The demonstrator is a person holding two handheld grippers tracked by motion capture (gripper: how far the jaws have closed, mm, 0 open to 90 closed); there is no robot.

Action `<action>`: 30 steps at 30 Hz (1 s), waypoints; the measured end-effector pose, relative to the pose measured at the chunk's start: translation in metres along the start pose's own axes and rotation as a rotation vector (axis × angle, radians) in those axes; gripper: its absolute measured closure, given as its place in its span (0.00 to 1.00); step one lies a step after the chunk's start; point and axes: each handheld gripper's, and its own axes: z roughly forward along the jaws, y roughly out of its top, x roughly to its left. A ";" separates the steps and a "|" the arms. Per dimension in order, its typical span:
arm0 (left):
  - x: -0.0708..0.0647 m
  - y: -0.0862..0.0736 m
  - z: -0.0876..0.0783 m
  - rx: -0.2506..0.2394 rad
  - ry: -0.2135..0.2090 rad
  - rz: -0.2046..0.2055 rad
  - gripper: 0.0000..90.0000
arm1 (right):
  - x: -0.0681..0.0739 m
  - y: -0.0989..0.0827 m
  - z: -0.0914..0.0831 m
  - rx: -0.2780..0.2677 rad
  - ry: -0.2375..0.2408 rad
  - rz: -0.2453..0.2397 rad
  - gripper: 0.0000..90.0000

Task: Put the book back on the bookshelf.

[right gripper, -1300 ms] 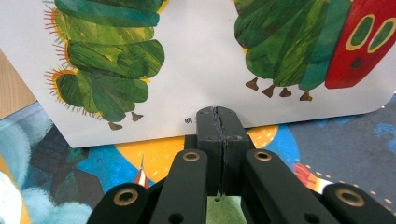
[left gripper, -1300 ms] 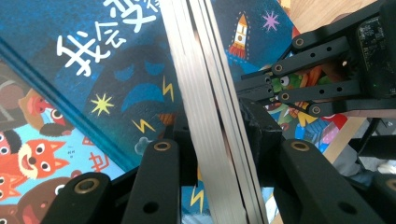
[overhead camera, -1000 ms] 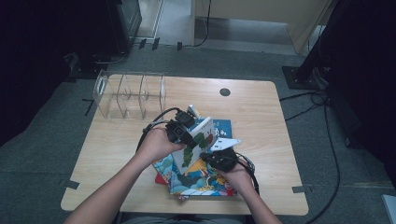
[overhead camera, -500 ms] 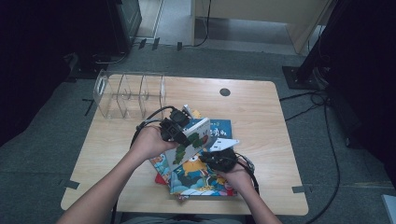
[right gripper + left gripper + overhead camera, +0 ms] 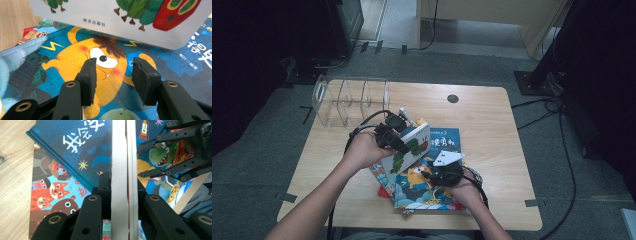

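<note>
A white caterpillar board book (image 5: 411, 146) is lifted and tilted above the book pile. My left gripper (image 5: 393, 139) is shut on its edge, and the pale page block (image 5: 123, 165) runs between the pressing jaws of that left gripper (image 5: 122, 183). My right gripper (image 5: 438, 172) hovers low over a blue book with a yellow monster (image 5: 75, 60). The right gripper (image 5: 113, 67) has just been opening its jaws, and nothing lies between them. The white book's cover (image 5: 112, 15) hangs just beyond its tips.
A dark blue book (image 5: 448, 140) and several picture books (image 5: 52, 192) lie stacked on the wooden table (image 5: 492, 125). A clear divided organizer (image 5: 349, 100) stands at the back left. Cables trail from both grippers.
The left hand has carried the caterpillar book leftward and a little up, away from the right gripper. The right hand has stayed in place.
</note>
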 end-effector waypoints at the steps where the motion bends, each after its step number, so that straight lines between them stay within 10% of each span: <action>1: 0.001 -0.001 -0.001 -0.003 0.002 0.002 0.86 | 0.000 0.000 0.001 0.000 -0.006 0.000 0.56; 30: 0.037 -0.028 -0.033 -0.060 0.080 -0.102 0.86 | -0.002 0.004 0.006 0.021 0.010 -0.013 0.33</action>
